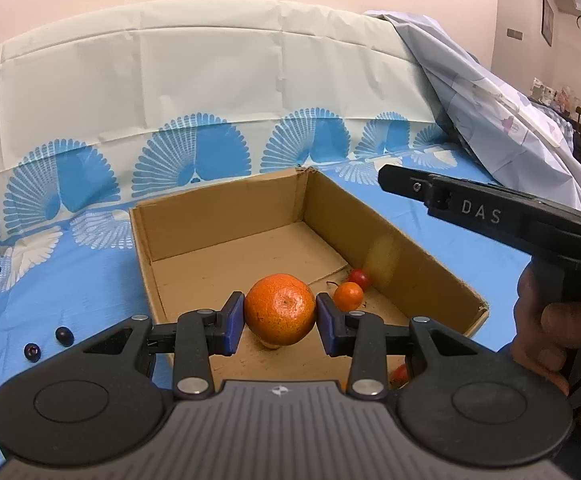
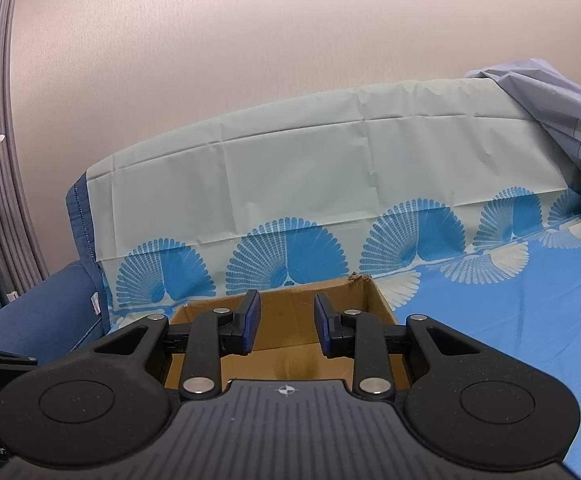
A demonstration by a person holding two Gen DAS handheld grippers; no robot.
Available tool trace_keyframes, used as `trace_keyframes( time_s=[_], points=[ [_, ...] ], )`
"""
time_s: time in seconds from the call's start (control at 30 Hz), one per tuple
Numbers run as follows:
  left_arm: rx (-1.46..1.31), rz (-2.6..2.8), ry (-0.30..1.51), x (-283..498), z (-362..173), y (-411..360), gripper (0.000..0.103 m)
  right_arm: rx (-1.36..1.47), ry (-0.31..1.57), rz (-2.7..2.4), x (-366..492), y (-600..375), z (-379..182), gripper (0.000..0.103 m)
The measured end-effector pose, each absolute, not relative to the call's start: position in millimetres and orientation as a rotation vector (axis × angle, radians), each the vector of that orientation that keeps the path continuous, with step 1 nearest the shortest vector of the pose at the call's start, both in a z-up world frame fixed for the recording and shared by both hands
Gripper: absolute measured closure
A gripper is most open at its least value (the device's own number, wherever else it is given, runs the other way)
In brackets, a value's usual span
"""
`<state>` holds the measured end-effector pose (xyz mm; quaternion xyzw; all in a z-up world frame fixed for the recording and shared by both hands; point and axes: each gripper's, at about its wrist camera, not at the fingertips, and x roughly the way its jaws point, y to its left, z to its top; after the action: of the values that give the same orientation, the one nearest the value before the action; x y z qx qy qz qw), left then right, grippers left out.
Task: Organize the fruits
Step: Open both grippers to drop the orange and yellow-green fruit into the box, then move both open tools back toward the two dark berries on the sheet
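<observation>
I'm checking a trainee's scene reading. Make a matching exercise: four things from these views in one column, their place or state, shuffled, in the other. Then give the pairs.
Things:
1. large orange
2. small orange fruit
3. two dark berries
4. right gripper

Places or states:
A. on the blue cloth, left of the cardboard box
B. open and empty, above the box
C. clamped between the left gripper's pads
D. on the box floor, next to a small red fruit

Pairs: 1-C, 2-D, 3-A, 4-B
</observation>
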<state>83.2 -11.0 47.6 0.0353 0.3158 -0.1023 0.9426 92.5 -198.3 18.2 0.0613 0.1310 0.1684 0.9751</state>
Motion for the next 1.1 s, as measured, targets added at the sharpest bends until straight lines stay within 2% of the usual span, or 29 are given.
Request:
trace_keyframes(
  time_s=[0.33, 0.4, 0.43, 0.47, 0.67, 0.83, 0.97, 1.1],
  points=[
    [0.070, -0.205, 0.654, 86, 47, -11, 0.059, 0.092, 0.267, 0.352, 92, -192, 17, 0.071],
    [0.068, -0.203, 0.651, 86, 48, -11, 0.051, 0.094, 0.273, 0.345, 93, -192, 17, 0.058],
    [0.068, -0.203, 0.647, 85, 48, -11, 0.051, 0.094, 0.274, 0.342, 93, -192, 17, 0.047],
    [0.069, -0.201, 0.647, 85, 48, -10, 0.051, 0.092, 0.275, 0.340, 93, -192, 17, 0.043],
    [0.080, -0.181, 0.625, 77, 46, -6, 0.051, 0.072, 0.279, 0.344, 93, -187, 16, 0.043],
    [0.084, -0.180, 0.586, 64, 50, 4, 0.059, 0.055, 0.287, 0.339, 93, -183, 14, 0.043],
    [0.053, -0.189, 0.543, 49, 58, 23, 0.071, 0.037, 0.296, 0.331, 93, -179, 15, 0.043],
    [0.048, -0.189, 0.500, 31, 61, 50, 0.073, 0.020, 0.302, 0.316, 90, -176, 15, 0.043]
  ],
)
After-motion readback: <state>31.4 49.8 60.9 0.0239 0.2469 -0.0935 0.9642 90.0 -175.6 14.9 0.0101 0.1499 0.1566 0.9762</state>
